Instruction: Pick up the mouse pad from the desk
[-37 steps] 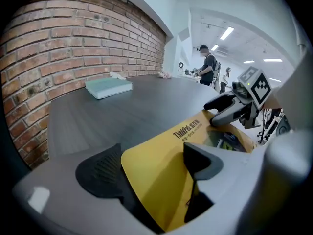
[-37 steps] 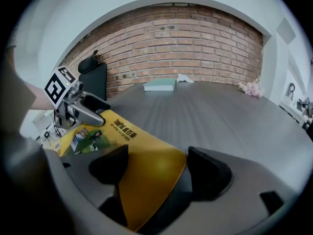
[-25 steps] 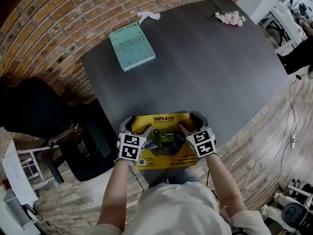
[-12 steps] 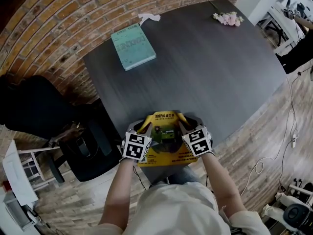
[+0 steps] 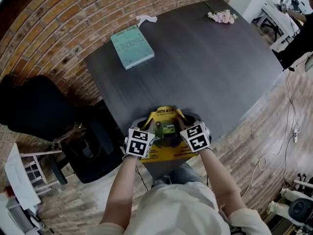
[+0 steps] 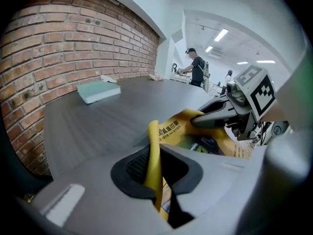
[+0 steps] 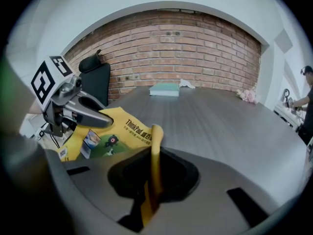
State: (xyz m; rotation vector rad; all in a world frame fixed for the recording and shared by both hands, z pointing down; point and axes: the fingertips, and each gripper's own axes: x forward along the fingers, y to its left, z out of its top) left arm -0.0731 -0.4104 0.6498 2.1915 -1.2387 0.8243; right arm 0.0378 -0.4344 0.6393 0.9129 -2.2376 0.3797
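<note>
The yellow mouse pad sits at the near edge of the dark desk, bowed upward between my two grippers. My left gripper is shut on its left edge; in the left gripper view the yellow edge stands pinched between the jaws. My right gripper holds the right edge, and its jaws are closing with the pad's edge between them. Each gripper view shows the other gripper across the pad: the right gripper and the left gripper.
A teal book lies at the desk's far left, with crumpled white paper beyond it. Pink flowers lie at the far corner. A black chair stands left of the desk. A person stands in the background.
Both grippers have closed on the pad's side edges and come closer together. The pad, flat before, now buckles upward between them and has narrowed.
</note>
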